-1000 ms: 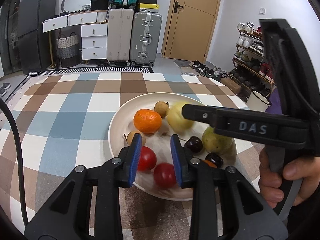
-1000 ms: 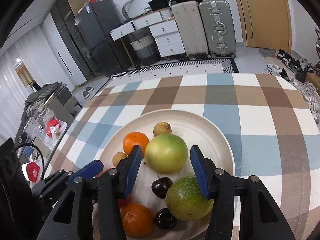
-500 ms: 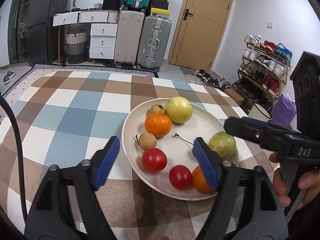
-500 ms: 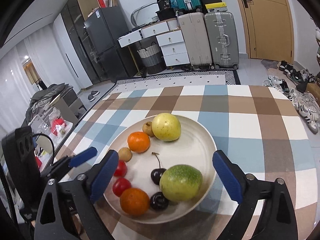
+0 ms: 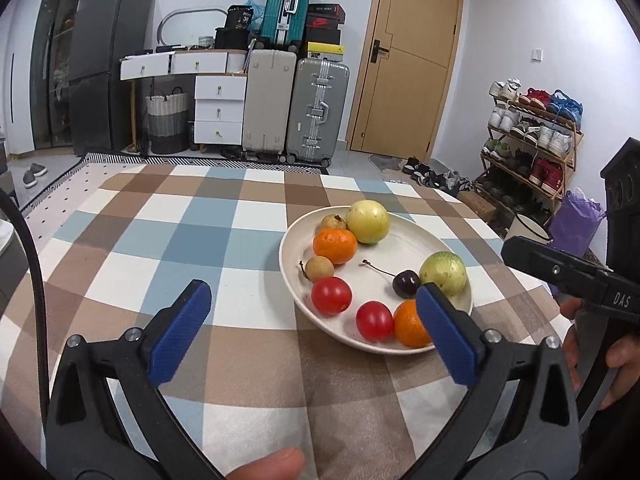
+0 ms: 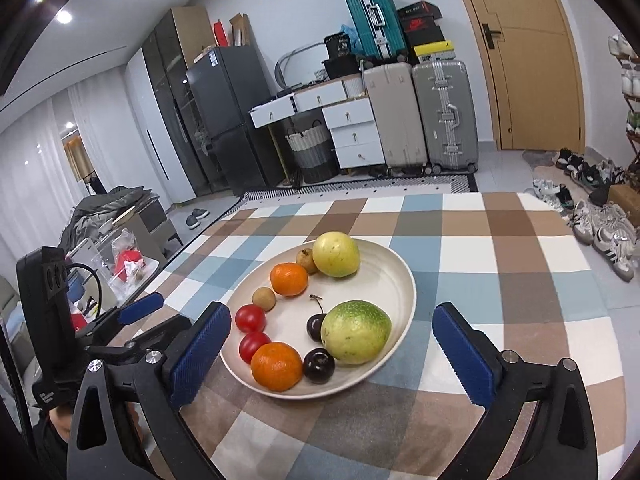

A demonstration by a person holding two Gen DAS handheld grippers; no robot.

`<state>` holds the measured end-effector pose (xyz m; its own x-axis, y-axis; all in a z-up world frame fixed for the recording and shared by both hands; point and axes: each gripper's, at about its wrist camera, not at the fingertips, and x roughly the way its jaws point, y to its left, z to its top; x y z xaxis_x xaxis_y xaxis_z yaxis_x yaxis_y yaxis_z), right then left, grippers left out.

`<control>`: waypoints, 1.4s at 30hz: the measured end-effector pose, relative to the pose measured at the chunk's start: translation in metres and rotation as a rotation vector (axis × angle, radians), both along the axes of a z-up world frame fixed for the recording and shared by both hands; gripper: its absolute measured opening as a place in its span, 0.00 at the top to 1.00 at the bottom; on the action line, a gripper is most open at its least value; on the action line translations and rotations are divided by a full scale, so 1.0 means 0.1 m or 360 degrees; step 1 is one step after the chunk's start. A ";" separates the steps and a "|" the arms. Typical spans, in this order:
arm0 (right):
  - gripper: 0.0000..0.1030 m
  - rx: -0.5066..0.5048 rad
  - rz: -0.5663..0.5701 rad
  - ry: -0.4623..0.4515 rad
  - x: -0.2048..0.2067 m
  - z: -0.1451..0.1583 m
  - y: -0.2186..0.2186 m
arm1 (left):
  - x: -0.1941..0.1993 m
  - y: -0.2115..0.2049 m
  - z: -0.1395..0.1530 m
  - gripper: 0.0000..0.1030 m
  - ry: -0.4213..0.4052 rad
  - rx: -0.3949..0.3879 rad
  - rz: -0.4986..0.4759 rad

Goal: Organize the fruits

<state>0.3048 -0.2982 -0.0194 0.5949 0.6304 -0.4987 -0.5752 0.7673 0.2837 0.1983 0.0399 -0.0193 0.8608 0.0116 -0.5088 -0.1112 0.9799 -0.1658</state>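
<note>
Now both my grippers backed off plate point(image 6: 404, 280). Left gripper point(image 5: 312, 332): jaws spread wide, empty, near cloth. Right gripper point(image 6: 332, 360): jaws released, empty. Fruits on plate: tomatoes point(image 5: 331, 295), oranges point(image 6: 289, 279), cherries point(image 6: 318, 365), green fruit point(image 6: 356, 333). I judge sorting finished.

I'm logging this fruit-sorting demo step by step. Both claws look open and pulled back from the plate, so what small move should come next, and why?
Probably nothing more than easing both away: the left claw and right claw are open and empty, and every fruit visible sits on the plate.
</note>
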 end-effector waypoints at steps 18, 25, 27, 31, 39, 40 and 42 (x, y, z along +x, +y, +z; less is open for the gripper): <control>0.00 -0.0061 0.0066 -0.0154 -0.42 -0.09 -0.07 | -0.16 -0.09 0.06 0.01 -0.0026 0.0080 -0.0038; 0.00 -0.0085 0.0054 -0.0154 -0.41 -0.08 -0.04 | -0.14 -0.18 0.05 0.01 -0.0027 0.0129 -0.0091; 0.00 -0.0093 0.0058 -0.0160 -0.42 -0.08 -0.03 | -0.14 -0.19 0.05 0.01 -0.0027 0.0138 -0.0098; 0.00 -0.0100 0.0059 -0.0176 -0.43 -0.08 -0.02 | -0.14 -0.20 0.05 0.01 -0.0030 0.0145 -0.0108; 0.00 -0.0097 0.0062 -0.0179 -0.44 -0.08 -0.01 | -0.14 -0.23 0.06 0.01 -0.0039 0.0154 -0.0125; 0.00 -0.0094 0.0061 -0.0177 -0.43 -0.08 -0.01 | -0.14 -0.23 0.06 0.01 -0.0039 0.0155 -0.0126; 0.00 -0.0087 0.0059 -0.0172 -0.42 -0.08 -0.01 | -0.14 -0.23 0.06 0.01 -0.0038 0.0157 -0.0125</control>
